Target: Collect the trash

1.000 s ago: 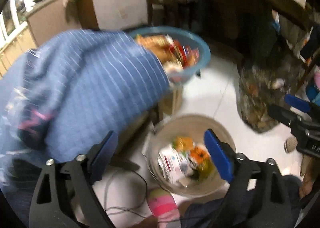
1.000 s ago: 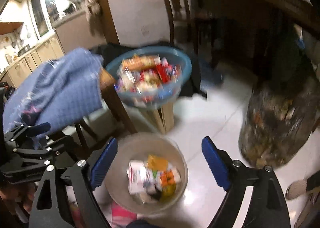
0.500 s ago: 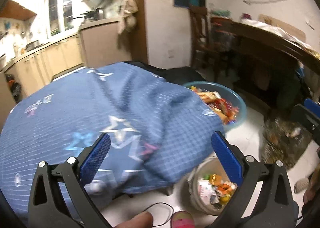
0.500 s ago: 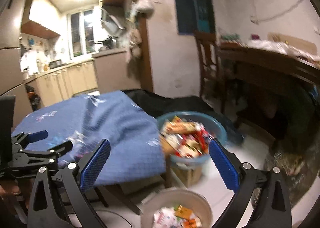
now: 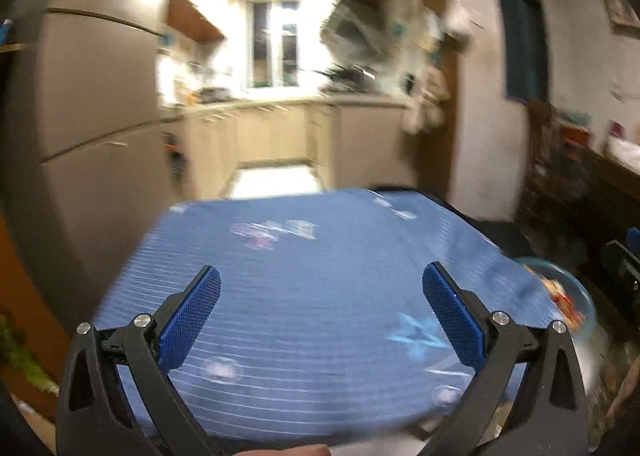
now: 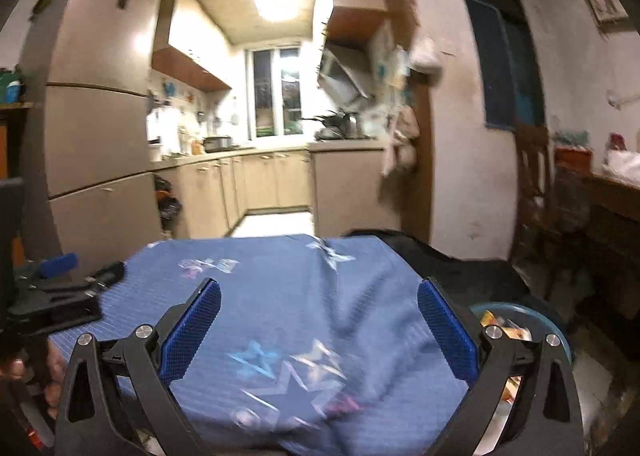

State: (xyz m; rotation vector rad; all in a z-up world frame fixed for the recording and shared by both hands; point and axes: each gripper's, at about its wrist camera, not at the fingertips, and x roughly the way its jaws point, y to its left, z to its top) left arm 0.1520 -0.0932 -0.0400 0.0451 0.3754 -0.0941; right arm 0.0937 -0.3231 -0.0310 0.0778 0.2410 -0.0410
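Both views have swung up from the floor: the pale round bin of wrappers that filled the lower frame a second ago is out of sight, and we now look across the blue star-printed cloth covering the surface (image 5: 320,288) toward the kitchen.

We carry the left gripper (image 5: 320,312) and the right gripper (image 6: 318,320) with their jaws spread as wide as they go, and nothing lies between either pair of blue pads.

The remaining trash sits in the blue plastic basin of snack wrappers (image 6: 516,326), at the right edge of the cloth and partly hidden behind the right gripper. In the left view it shows only as a blurred rim (image 5: 560,288).

To do the step well, we judge that:
1. Motion should settle first, since both views are smeared.
2. We should turn toward the basin and single out one wrapper.
3. The jaws should close on that wrapper alone, clear of the rim and the cloth.
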